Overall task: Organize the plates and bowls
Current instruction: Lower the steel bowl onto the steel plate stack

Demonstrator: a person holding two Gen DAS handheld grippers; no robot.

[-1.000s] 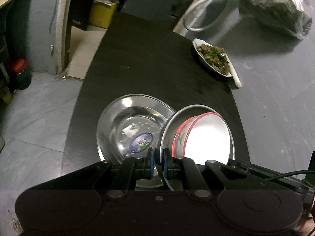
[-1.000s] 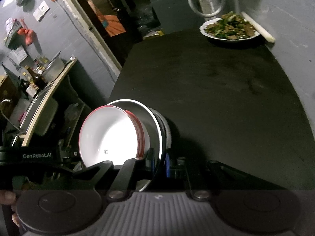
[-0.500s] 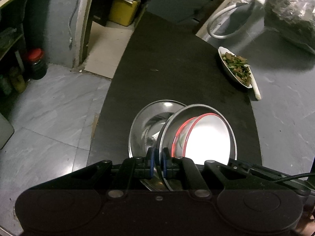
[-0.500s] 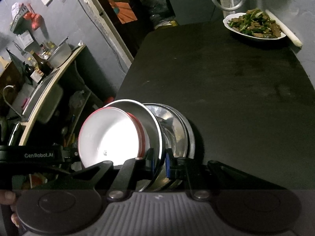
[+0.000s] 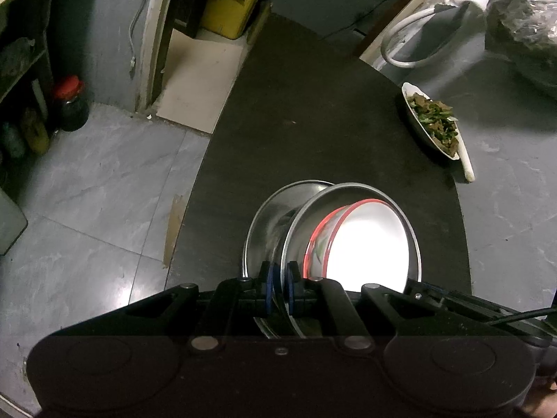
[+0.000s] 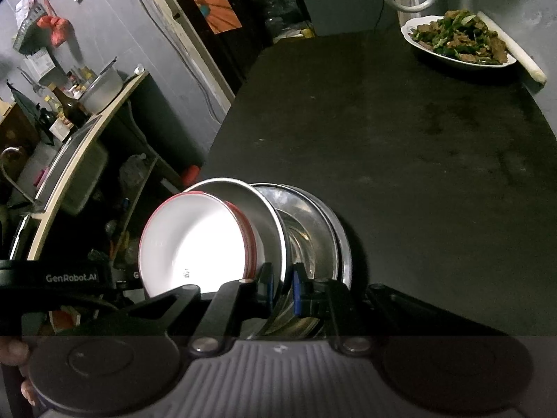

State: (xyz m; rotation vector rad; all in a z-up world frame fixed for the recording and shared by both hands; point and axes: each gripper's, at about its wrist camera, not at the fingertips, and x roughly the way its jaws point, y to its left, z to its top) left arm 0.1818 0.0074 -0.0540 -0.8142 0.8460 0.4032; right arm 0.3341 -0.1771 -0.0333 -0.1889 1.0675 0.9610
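A red-rimmed white bowl [image 5: 369, 247] sits nested in a steel bowl [image 5: 351, 191], tipped on edge over the dark table [image 5: 313, 122]. The left gripper [image 5: 277, 284] and right gripper [image 6: 282, 285] each pinch the steel rim, a second steel bowl [image 6: 313, 216] just behind.

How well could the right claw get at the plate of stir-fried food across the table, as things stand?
Probably not yet. The right claw is shut on the steel plate that carries the red-rimmed white bowl, so it is occupied. The black tabletop towards the plate of stir-fried food looks bare, so the path itself seems free.
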